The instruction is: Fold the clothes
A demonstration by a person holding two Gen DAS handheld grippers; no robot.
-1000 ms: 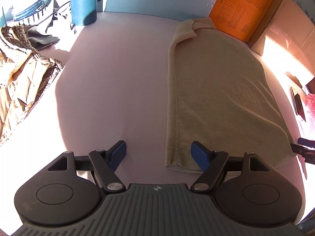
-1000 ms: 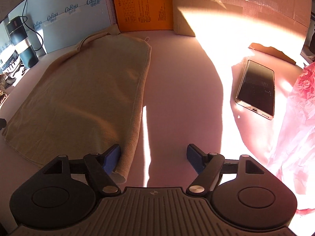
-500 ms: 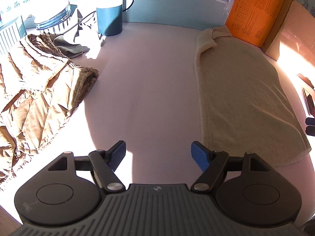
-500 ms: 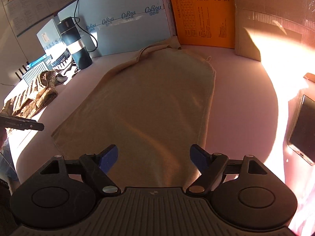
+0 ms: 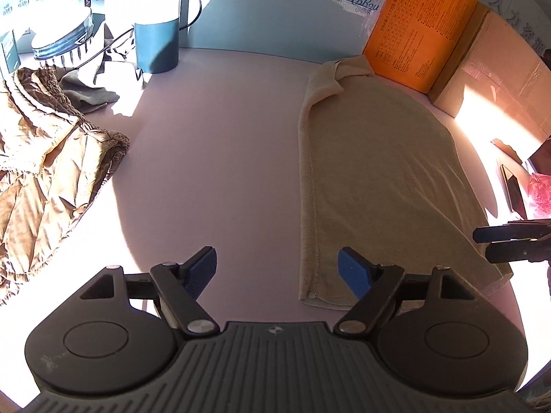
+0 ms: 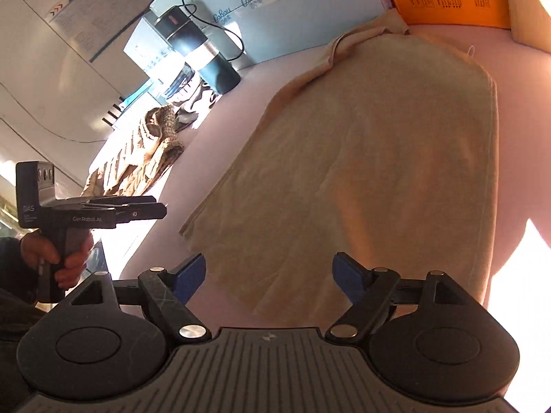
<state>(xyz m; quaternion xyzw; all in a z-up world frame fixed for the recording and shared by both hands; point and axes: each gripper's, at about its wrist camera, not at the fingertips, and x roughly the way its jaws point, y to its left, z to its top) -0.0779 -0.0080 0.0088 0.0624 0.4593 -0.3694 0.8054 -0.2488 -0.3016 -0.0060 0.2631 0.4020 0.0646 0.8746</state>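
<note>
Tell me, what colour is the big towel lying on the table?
The towel is plain beige; the left wrist view shows it best.

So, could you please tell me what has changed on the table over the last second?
The right tongs swung leftward: a second ago they looked at the phone and the towel's right edge, now squarely over the beige towel. The left tongs, jaws opening and empty, shifted slightly, bringing the brown jacket into view. Nothing was gripped or released. The towel, jacket and teal bottle stayed put.
</note>
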